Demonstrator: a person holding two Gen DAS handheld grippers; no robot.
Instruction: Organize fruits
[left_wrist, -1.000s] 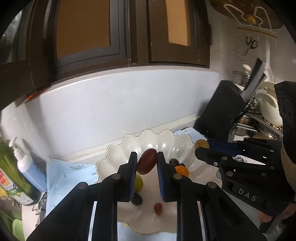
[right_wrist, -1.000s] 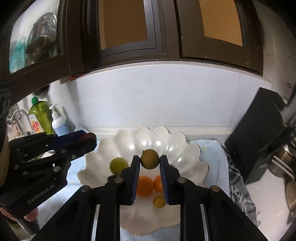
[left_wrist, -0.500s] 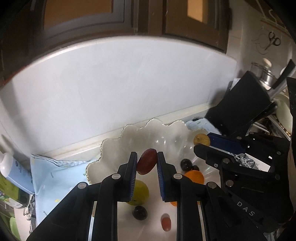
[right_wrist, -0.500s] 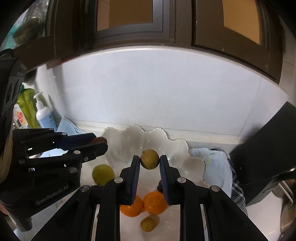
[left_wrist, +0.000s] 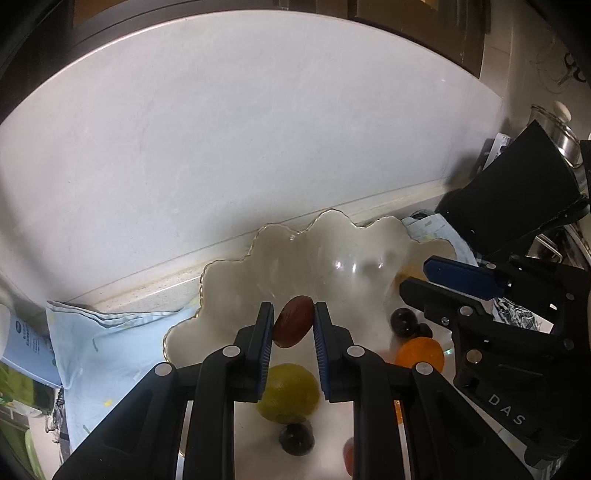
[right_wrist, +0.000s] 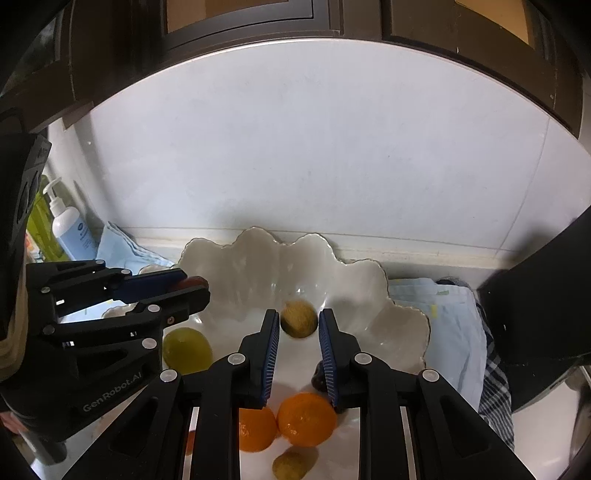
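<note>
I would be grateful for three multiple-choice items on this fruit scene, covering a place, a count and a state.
1. Where is the green fruit in the right wrist view?
A. in the scalloped white bowl
B. on the blue cloth
C. on the dark cabinet

2. How many orange fruits show in the right wrist view?
A. one
B. two
C. four

3. What is the left tool doing?
A. standing wide open
B. gripping a soap bottle
C. shut on a reddish-brown fruit

Answers: 1 A, it lies inside the bowl's rim. 2 B, two sit side by side beneath the right tool. 3 C, the fruit sits pinched between its blue pads.
</note>
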